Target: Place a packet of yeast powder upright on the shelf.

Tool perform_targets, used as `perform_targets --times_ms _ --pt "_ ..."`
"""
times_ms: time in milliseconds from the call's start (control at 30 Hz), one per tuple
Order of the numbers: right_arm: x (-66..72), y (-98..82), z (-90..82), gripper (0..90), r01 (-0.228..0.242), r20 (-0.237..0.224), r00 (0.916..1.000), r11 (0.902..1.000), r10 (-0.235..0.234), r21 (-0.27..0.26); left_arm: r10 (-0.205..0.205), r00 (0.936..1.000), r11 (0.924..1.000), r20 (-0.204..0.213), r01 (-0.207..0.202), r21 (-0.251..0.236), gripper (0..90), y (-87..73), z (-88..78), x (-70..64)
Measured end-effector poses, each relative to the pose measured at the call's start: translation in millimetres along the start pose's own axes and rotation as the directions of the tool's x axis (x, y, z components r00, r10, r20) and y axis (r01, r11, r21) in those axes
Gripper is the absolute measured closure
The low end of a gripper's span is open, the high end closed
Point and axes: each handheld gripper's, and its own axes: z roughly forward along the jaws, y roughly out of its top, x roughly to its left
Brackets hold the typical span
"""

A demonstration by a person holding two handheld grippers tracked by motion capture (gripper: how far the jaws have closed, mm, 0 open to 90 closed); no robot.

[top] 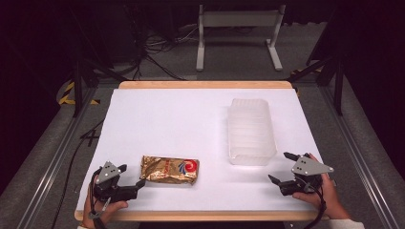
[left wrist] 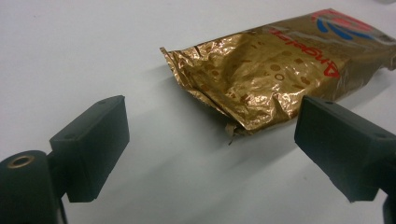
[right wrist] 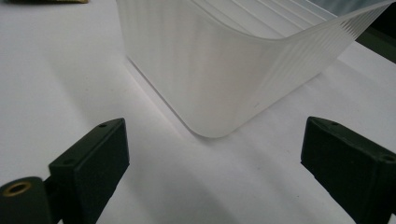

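Your left gripper [top: 132,175] sat near the table's front left corner with its jaws spread wide and nothing between them. The gold foil packet [top: 169,170] lay flat just beyond its tips, close but apart from them. In the left gripper view the packet's [left wrist: 275,70] far end ran out of the frame, so the red lettering and the red-and-blue emblem were cut off, and the print was too creased to read. Its crumpled near corner lay just ahead of the gap between the jaws.

Your right gripper [top: 282,168] rested at the front right, jaws likewise wide and empty, pointing at the near corner of the translucent plastic tub [top: 250,131]. The tub's frosted, ribbed walls kept you from seeing whether anything lay inside; in the right gripper view its [right wrist: 224,70] upper rim left the frame.

The white sheet [top: 157,119] covered nearly all of the wooden tabletop [top: 205,85], whose edge showed front and back. Beyond it the room was dark: grey floor, tangled cables [top: 157,47] and a white stand [top: 239,28] whose top was cut off.
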Motion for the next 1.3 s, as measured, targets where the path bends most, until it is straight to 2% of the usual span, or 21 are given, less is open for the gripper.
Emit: perform_targets --times_ms 133,200,300,467,600,767,867,900,933,1000,1033,1133,1200,1233,1267,1300 --pt "-0.4 -0.2 0.6 8.4 -0.001 0.002 1.0000 1.0000 0.001 0.002 -0.022 0.9998 0.9997 0.003 0.022 0.013 12.6 2.6 4.1 2.3" --pt "0.4 0.3 1.0 8.4 0.004 0.001 1.0000 1.0000 -0.004 0.004 -0.033 0.9994 0.9993 -0.011 0.033 0.017 14.2 3.4 7.5 3.8" --pt "2.1 1.1 1.0 8.4 0.012 -0.003 0.9999 0.9999 -0.012 0.003 -0.083 0.9964 0.9966 0.018 0.083 -0.004 16.8 5.9 10.0 5.0" --pt "2.3 0.6 2.3 8.4 0.013 -0.006 0.9999 0.9999 -0.013 0.009 -0.119 0.9914 0.9929 0.055 0.118 0.016 16.7 10.6 18.2 3.1" --pt "2.4 0.7 2.1 8.5 0.013 -0.009 0.9999 0.9999 -0.013 0.008 -0.149 0.9877 0.9876 0.048 0.146 0.058 17.2 13.2 29.4 1.8" --pt "2.6 0.6 2.0 8.5 0.010 -0.010 0.9999 0.9999 -0.010 0.010 -0.176 0.9827 0.9827 0.057 0.173 0.067 17.3 16.0 35.1 2.2" --pt "2.5 0.5 2.3 8.4 0.012 -0.015 0.9998 0.9999 -0.012 0.009 -0.182 0.9817 0.9809 0.055 0.178 0.079 17.7 16.1 38.4 1.9" --pt "2.4 0.6 2.3 8.5 0.011 -0.016 0.9998 0.9999 -0.011 0.008 -0.192 0.9795 0.9791 0.062 0.186 0.081 18.0 16.5 38.5 1.0" --pt "2.4 0.6 2.2 8.4 0.011 -0.016 0.9998 0.9999 -0.011 0.008 -0.197 0.9773 0.9782 0.077 0.191 0.082 21.3 16.7 38.8 0.7" --pt "2.6 0.6 2.0 8.5 0.007 -0.018 0.9998 0.9999 -0.007 0.009 -0.193 0.9782 0.9790 0.076 0.187 0.082 23.9 16.8 38.8 0.4" --pt "2.5 0.7 2.0 8.5 0.007 -0.019 0.9998 0.9999 -0.007 0.008 -0.205 0.9732 0.9764 0.103 0.197 0.090 29.5 16.7 38.1 0.6" --pt "2.7 0.7 1.9 8.5 0.007 -0.020 0.9998 0.9999 -0.007 0.009 -0.246 0.9618 0.9674 0.120 0.235 0.094 40.6 15.0 36.2 3.4" --pt "2.3 0.7 2.3 8.5 0.008 -0.022 0.9997 0.9999 -0.008 0.008 -0.285 0.9423 0.9572 0.176 0.270 0.106 51.3 12.1 36.3 5.9" --pt "2.3 0.7 2.4 8.5 0.008 -0.023 0.9997 0.9999 -0.007 0.009 -0.285 0.9396 0.9570 0.189 0.269 0.110 56.7 11.2 36.1 6.8" --pt "2.4 0.7 2.5 8.5 0.008 -0.023 0.9997 0.9999 -0.008 0.009 -0.288 0.9395 0.9565 0.186 0.272 0.106 58.6 11.4 35.2 6.2" --pt "2.6 0.7 2.2 8.5 0.009 -0.024 0.9997 0.9999 -0.009 0.009 -0.293 0.9364 0.9553 0.193 0.278 0.100 65.0 11.0 33.5 7.2"
